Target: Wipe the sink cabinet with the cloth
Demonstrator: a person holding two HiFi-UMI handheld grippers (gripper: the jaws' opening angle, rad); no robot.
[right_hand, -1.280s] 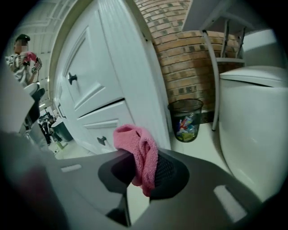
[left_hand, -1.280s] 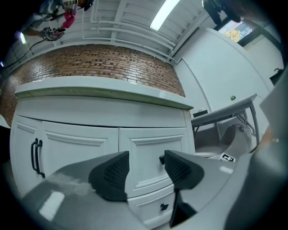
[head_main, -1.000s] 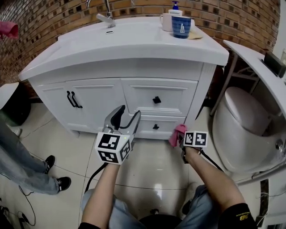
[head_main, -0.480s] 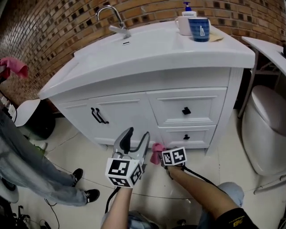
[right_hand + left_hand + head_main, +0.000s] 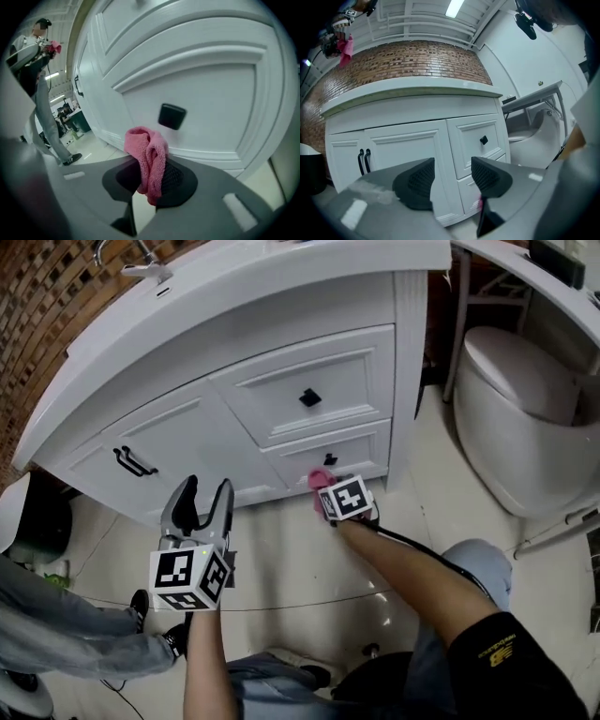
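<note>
right gripper (image 5: 149, 179) clamped on cloth (image 5: 149, 154), by sink cabinet drawer (image 5: 211, 108) | left gripper (image 5: 452, 180) apart, empty

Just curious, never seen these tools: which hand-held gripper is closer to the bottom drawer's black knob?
Right. The right hand-held gripper, clamping the pink cloth, sits just below the knob; the left hand-held gripper hangs farther back and left.

Head cam sits high over the person's arms and looks steeply down at the front of the sink cabinet (image 5: 234, 418) and the floor near it. The left gripper (image 5: 452, 176) cam is low and well back, tilted up at the doors, both drawers and the ceiling. The right gripper (image 5: 150, 180) cam is right up against the lower drawer, its knob (image 5: 171, 116) just beyond the cloth (image 5: 147, 159). All three catch the drawer fronts.
</note>
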